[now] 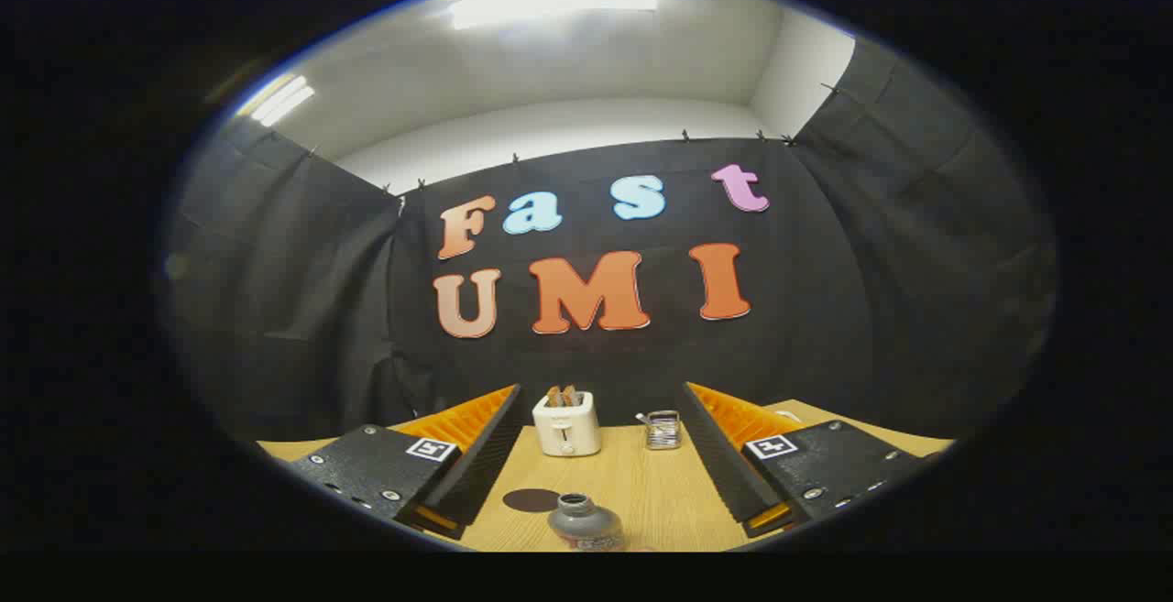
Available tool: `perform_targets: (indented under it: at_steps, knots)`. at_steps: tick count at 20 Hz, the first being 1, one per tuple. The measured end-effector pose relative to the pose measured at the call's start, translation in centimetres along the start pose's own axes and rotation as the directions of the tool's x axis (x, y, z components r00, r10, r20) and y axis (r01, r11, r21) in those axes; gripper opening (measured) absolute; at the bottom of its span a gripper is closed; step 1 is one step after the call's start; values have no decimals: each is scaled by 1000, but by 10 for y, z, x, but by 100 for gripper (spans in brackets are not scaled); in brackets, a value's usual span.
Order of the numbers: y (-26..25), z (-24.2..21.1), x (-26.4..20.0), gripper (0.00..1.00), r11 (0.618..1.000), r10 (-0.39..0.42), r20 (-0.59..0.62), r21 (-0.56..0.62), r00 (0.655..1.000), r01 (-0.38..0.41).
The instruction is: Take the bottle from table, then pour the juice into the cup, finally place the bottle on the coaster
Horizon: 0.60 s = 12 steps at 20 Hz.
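Two fingers of the tool [600,455] reach forward at the lower part of the frame, spread wide apart with nothing held between them; the left finger [476,455] and the right finger [719,460] each slant inward toward the far end of the table [660,492]. Each finger carries a flat plate with screws and a small square marker on top.

In the gap between the fingers, at the bottom centre of the frame, stands the bottle [586,521]. It is upright, its open mouth seen from above, its lower part cut off by the bottom of the view. It touches neither finger. Just to its left, also on the table and close beside the left finger, lies the coaster [531,498], a dark flat round disc, apart from the bottle by a narrow strip of wood.

Farther ahead, beyond the fingertips and a little left of centre, a pale toaster [566,425] sits on the table with slices of toast [564,396] standing up out of its slots. To its right, well apart from it, is the cup [663,429], a small clear glass-like one near the inner edge of the right finger; what it holds is too small to tell.

Behind the table hangs the black cloth wall [871,309], filling the middle of the frame, with a white ceiling [568,71] and a bright light strip [550,8] in the upper part.
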<state>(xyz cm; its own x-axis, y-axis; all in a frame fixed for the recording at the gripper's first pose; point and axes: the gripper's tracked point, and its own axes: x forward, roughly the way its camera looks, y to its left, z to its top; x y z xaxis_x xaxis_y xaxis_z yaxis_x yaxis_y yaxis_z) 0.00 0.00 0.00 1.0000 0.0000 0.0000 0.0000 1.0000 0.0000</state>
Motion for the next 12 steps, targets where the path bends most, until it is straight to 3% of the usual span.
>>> perform_targets:
  at_steps: [12]
  knots:
    - [6, -14, 0, 99, 1000, 30, -41, -8, 999, -30]
